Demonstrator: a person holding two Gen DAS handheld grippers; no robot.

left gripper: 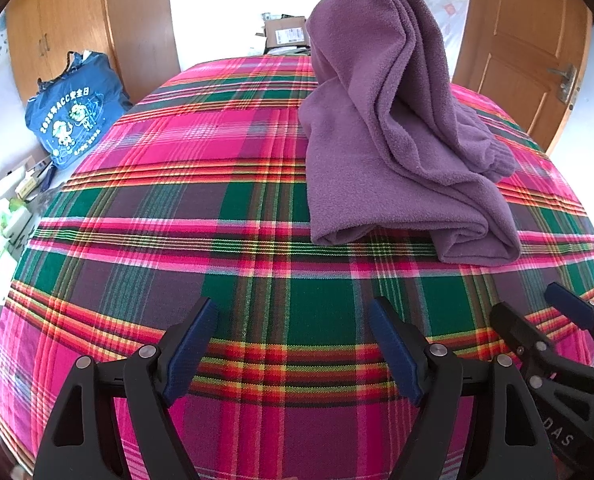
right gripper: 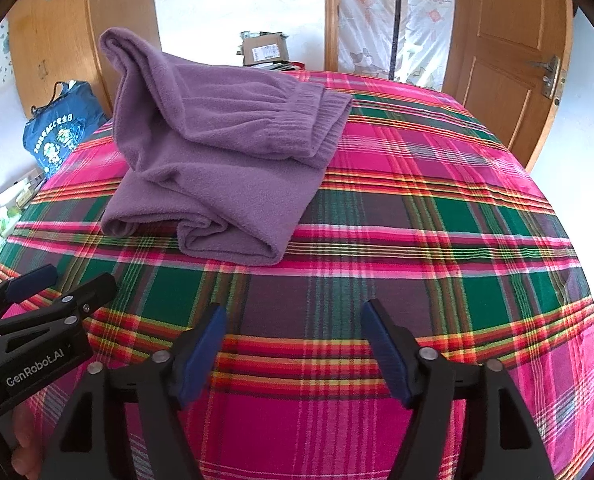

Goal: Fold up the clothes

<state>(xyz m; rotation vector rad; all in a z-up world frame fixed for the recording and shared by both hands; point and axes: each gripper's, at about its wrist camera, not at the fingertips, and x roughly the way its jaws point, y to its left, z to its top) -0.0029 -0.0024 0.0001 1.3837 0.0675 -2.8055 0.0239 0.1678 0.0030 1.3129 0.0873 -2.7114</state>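
Observation:
A purple fleece garment (left gripper: 397, 140) lies loosely folded on the pink and green plaid bed cover (left gripper: 217, 184); its ribbed cuffs point right. The right wrist view shows the same garment (right gripper: 221, 160) at upper left on the plaid cover (right gripper: 437, 216). My left gripper (left gripper: 293, 312) hovers over bare cover in front of the garment, open, nothing between its blue pads. My right gripper (right gripper: 293, 314) is likewise open and empty, short of the garment's near folded edge. Each gripper appears in the other's view: the right gripper (left gripper: 537, 308) at lower right, the left gripper (right gripper: 69, 276) at lower left.
A blue printed bag (left gripper: 75, 112) leans against a wooden wardrobe (left gripper: 57, 32) left of the bed. Boxes and packets (left gripper: 9, 208) crowd the floor on the left. A cardboard box (left gripper: 287, 34) sits beyond the bed's far edge. A wooden door (right gripper: 509, 52) stands at right.

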